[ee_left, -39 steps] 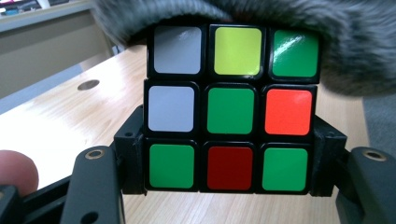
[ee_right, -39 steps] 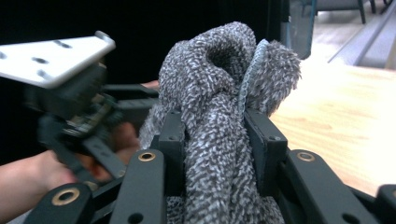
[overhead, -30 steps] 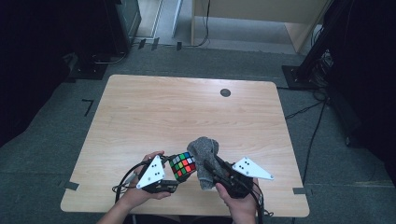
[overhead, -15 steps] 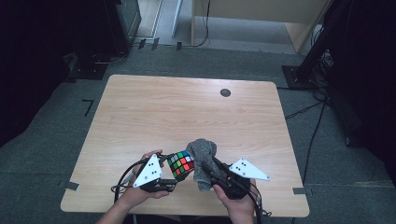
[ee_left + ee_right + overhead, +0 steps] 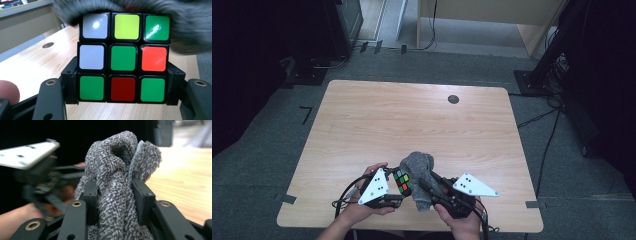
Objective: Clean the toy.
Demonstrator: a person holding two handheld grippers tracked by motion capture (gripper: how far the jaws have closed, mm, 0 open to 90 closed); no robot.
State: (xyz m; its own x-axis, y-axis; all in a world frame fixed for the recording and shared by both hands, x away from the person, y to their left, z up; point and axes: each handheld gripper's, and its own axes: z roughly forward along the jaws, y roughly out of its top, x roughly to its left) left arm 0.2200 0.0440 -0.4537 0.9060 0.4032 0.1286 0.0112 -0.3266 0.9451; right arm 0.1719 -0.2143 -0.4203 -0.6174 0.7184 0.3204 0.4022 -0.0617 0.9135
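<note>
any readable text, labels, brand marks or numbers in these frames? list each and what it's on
None readable.
Puzzle cube in the left gripper: plain colour stickers, no logo or lettering on the face shown.
Grey cloth in the right gripper: no tag or print visible.
Grey plates on the grippers: only small holes, no markings.
Table: bare wood, one dark round spot.

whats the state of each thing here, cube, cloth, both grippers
puzzle cube: scrambled, clamped between the left gripper's jaws, grey cloth against its top
grey cloth: bunched up, pinched between the right gripper's jaws
left gripper: shut on the puzzle cube
right gripper: shut on the grey cloth
</note>
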